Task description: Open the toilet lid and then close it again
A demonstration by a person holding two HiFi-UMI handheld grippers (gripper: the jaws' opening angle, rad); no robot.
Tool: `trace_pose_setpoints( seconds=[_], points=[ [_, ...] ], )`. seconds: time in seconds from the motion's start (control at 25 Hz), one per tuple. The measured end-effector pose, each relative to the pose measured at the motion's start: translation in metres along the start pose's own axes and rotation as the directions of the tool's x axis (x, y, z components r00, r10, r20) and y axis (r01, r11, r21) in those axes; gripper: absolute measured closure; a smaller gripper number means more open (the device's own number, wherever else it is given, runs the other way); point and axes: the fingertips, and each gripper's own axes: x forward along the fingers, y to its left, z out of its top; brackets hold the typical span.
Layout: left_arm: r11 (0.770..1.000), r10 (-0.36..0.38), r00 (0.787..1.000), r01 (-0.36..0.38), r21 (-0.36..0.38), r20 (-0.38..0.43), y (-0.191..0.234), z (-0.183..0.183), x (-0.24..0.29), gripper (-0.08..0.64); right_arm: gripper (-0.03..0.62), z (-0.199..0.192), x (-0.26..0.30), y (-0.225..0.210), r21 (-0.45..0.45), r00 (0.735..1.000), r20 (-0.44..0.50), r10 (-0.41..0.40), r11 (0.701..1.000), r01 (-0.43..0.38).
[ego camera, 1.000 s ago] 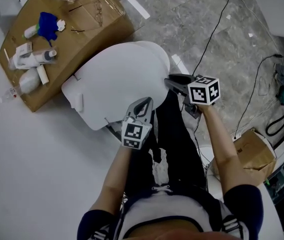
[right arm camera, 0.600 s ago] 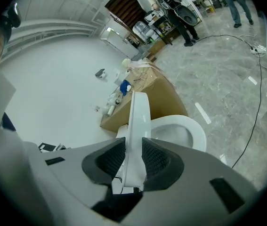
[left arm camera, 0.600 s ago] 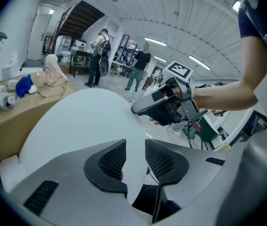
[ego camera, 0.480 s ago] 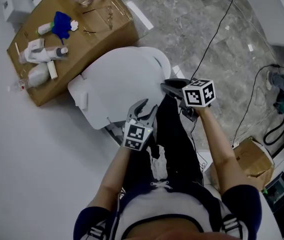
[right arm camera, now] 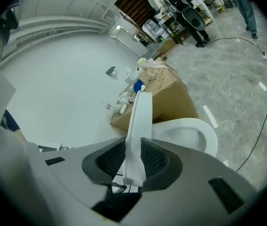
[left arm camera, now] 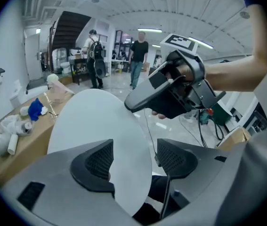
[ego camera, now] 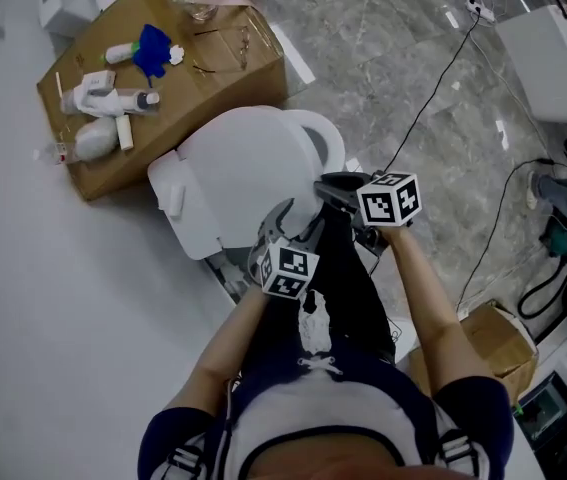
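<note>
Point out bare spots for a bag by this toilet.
Free: white floor left of the raised white toilet lid, beside the brown cardboard box. Grey marble floor is open but crossed by a black cable. Box top is crowded.

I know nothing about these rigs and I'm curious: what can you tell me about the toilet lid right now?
The lid is a white, smooth oval shell that looks like plastic. It is lifted and tilted up off the bowl, whose rim shows beyond it. The right gripper pinches the lid's edge between both pads. The left gripper, whose jaws have just been opening, is open, with the lid's rim between its jaws but not pressed.
</note>
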Motion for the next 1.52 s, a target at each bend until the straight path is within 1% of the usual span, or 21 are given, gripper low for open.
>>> trace_pose_setpoints(
  seconds=[0.08, 0.2, 0.32, 0.36, 0.4, 0.48, 0.56, 0.76, 0.92, 1.08, 1.28, 1.52],
  points=[
    [0.999, 0.037, 0.999, -0.037, -0.005, -0.008, 0.003, 0.000, -0.003, 0.276, 0.499, 0.000, 0.001, 0.008, -0.013, 1.000, -0.004, 0.005, 1.000, -0.005],
    [0.995, 0.095, 0.995, -0.095, 0.008, 0.005, 0.009, 0.004, -0.011, 0.276, 0.499, 0.002, 0.003, 0.020, -0.030, 1.000, -0.009, 0.022, 0.999, -0.022],
    [0.992, 0.127, 0.992, -0.128, 0.003, 0.024, 0.014, 0.009, -0.020, 0.278, 0.506, 0.004, 0.004, 0.030, -0.037, 0.999, -0.006, 0.036, 0.999, -0.036],
    [0.991, 0.130, 0.991, -0.130, -0.003, 0.027, 0.015, 0.009, -0.023, 0.287, 0.512, 0.005, 0.004, 0.033, -0.037, 0.999, -0.003, 0.042, 0.998, -0.042],
    [0.992, 0.127, 0.991, -0.127, -0.014, 0.028, 0.016, 0.009, -0.026, 0.324, 0.517, 0.005, 0.005, 0.037, -0.037, 0.999, -0.001, 0.048, 0.998, -0.048],
    [0.993, 0.111, 0.993, -0.110, -0.041, 0.028, 0.015, 0.008, -0.031, 0.365, 0.526, 0.005, 0.005, 0.042, -0.044, 0.998, 0.000, 0.056, 0.997, -0.056],
    [0.993, 0.105, 0.994, -0.103, -0.064, 0.032, 0.016, 0.008, -0.037, 0.384, 0.531, 0.006, 0.006, 0.048, -0.057, 0.998, -0.004, 0.059, 0.997, -0.059],
    [0.990, 0.106, 0.993, -0.101, -0.096, 0.048, 0.022, 0.005, -0.052, 0.400, 0.534, 0.007, 0.011, 0.063, -0.090, 0.997, -0.017, 0.077, 0.993, -0.078],
    [0.986, 0.120, 0.991, -0.112, -0.123, 0.060, 0.026, 0.003, -0.065, 0.409, 0.535, 0.008, 0.015, 0.077, -0.107, 0.995, -0.010, 0.096, 0.990, -0.096],
    [0.981, 0.146, 0.986, -0.133, -0.140, 0.080, 0.029, 0.002, -0.080, 0.427, 0.540, 0.009, 0.019, 0.091, -0.125, 0.993, -0.007, 0.114, 0.986, -0.114],
    [0.973, 0.185, 0.977, -0.166, -0.162, 0.104, 0.035, -0.002, -0.096, 0.442, 0.543, 0.010, 0.027, 0.106, -0.179, 0.992, -0.031, 0.123, 0.976, -0.126],
    [0.955, 0.240, 0.961, -0.208, -0.211, 0.139, 0.044, -0.008, -0.122, 0.454, 0.545, 0.011, 0.036, 0.136, -0.216, 0.982, -0.059, 0.179, 0.958, -0.188]
  ],
)
